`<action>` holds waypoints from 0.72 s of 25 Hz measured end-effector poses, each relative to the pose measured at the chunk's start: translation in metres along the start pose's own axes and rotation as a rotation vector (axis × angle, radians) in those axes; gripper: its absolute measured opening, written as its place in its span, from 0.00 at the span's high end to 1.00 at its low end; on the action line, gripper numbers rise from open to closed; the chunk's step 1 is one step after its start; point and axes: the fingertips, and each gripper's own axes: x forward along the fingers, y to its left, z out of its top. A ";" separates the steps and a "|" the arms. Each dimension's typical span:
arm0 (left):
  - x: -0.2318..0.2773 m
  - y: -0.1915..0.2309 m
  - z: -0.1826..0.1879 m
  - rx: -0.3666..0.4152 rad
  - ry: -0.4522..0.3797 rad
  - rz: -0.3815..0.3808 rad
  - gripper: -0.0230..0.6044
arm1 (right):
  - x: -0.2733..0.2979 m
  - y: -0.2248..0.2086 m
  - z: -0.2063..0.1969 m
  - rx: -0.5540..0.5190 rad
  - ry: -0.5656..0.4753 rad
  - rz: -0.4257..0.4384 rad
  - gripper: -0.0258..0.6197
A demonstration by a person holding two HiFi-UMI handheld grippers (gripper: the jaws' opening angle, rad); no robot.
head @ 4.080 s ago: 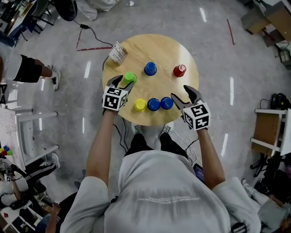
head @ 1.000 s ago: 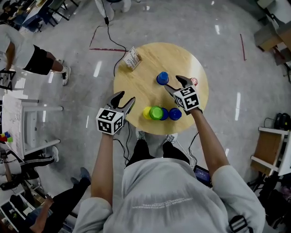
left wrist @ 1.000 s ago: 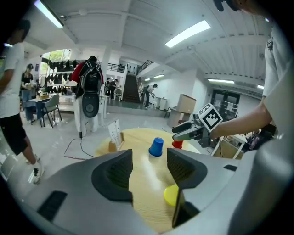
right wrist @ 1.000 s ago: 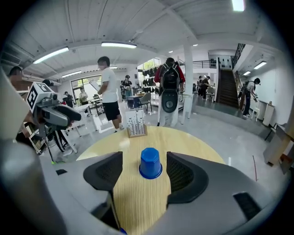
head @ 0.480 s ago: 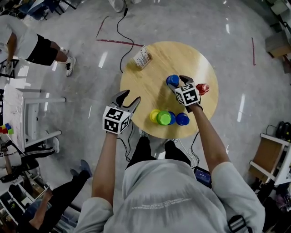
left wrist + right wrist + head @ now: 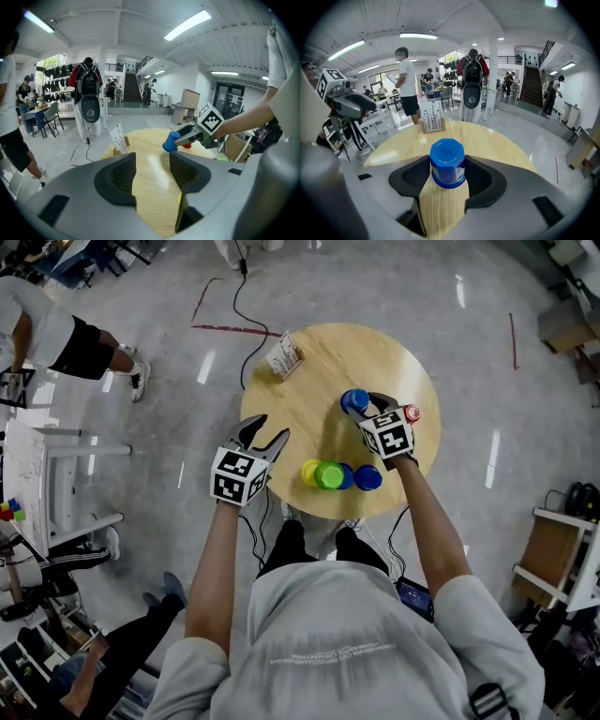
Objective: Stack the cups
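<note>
A: Blue cup — where?
B: On table, far side, betw. R gripper jaws. They're closing, pads at its sides.
A: Other cups?
B: Row at near edge: yellow cup, green cup, two blue cups. Red cup just right of R gripper.
A: L gripper?
B: Jaws apart, empty, at table's left edge.

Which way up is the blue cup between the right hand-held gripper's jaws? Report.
Upside down: blue cup shows closed base on top, wider rim below; jaws of the right hand-held gripper are closing on it.
</note>
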 end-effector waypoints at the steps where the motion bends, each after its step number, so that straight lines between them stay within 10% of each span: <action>1: 0.000 -0.002 0.004 0.006 -0.007 -0.003 0.58 | -0.012 0.001 0.003 0.006 -0.018 0.000 0.56; 18: 0.016 -0.070 0.016 0.107 -0.014 -0.132 0.59 | -0.166 0.093 -0.076 -0.004 -0.020 0.027 0.56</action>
